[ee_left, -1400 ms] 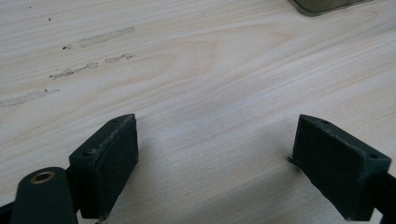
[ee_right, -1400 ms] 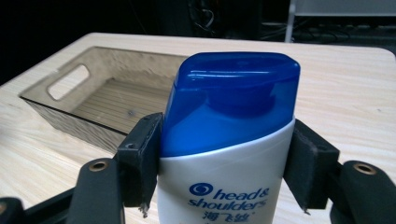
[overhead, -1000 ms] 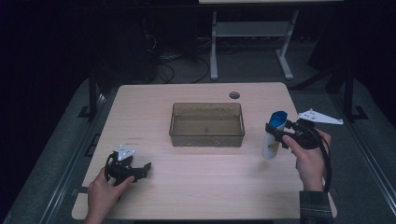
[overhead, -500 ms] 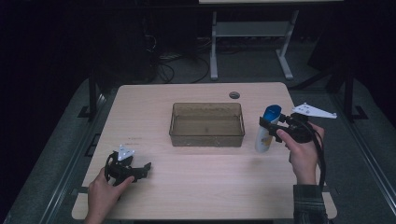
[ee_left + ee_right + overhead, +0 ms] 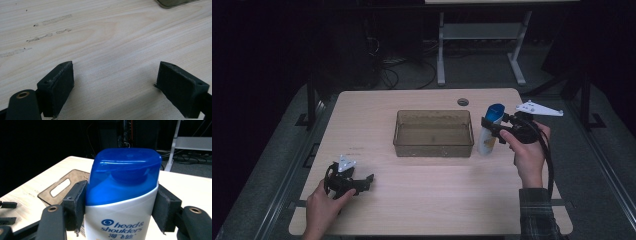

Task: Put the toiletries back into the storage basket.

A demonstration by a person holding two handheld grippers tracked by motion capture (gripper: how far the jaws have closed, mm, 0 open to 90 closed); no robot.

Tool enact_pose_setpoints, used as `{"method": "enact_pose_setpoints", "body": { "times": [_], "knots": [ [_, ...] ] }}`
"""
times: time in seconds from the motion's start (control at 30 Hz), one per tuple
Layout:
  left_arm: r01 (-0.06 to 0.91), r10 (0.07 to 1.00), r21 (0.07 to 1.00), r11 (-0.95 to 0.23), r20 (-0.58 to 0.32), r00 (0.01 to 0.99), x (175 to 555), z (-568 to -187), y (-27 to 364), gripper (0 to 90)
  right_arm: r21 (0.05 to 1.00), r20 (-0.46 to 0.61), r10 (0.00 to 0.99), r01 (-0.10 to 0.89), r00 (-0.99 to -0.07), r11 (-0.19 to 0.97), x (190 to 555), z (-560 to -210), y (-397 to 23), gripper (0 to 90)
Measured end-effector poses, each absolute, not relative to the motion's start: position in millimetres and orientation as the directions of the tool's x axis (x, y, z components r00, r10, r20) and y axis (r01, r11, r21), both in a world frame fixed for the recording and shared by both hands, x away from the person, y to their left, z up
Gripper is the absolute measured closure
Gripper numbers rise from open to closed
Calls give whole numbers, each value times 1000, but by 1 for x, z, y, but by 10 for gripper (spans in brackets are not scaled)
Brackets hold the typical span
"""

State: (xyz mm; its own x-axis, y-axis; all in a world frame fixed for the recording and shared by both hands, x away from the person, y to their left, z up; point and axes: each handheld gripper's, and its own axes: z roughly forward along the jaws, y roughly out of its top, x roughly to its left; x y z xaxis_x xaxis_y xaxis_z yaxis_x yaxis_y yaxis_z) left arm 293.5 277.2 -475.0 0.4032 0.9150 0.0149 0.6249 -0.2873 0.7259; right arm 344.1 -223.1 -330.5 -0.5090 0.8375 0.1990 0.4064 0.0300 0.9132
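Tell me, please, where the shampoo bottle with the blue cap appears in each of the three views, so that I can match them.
High view: the shampoo bottle is right of centre, beside the tray's right end, held in the right gripper.
Left gripper view: the bottle is not in it.
Right gripper view: the bottle is at centre, close up, clamped between the two black jaws.
Shared landmark: the brown transparent tray, whose corner is at the left gripper view's top edge and which lies left of the bottle in the right gripper view.

Shampoo bottle (image 5: 121, 202) — white body, translucent blue cap, blue logo and lettering. Bin (image 5: 434, 133) smoky brown, see-through. Surface (image 5: 422, 200) pale wood grain, a few grey scuff streaks. Both tools black — right tool (image 5: 494, 126), left tool (image 5: 362, 182). Sleeve (image 5: 537, 212) dark plaid.
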Motion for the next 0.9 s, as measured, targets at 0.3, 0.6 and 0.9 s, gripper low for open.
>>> {"method": "enact_pose_setpoints", "body": {
  "times": [0.3, 0.6, 0.9],
  "knots": [
    [627, 914, 723, -290, 16, 405, 293, -475, 277, 132, 920, 188, 827, 389, -529, 40, 355, -321, -208, 357],
    [627, 914, 723, -290, 16, 405, 294, -475, 277, 132, 924, 180, 821, 379, -542, 48, 365, -317, -195, 357],
    [625, 914, 725, -289, 16, 405, 294, -475, 277, 132, 925, 179, 808, 376, -561, 56, 377, -319, -181, 356]
  ]
}}
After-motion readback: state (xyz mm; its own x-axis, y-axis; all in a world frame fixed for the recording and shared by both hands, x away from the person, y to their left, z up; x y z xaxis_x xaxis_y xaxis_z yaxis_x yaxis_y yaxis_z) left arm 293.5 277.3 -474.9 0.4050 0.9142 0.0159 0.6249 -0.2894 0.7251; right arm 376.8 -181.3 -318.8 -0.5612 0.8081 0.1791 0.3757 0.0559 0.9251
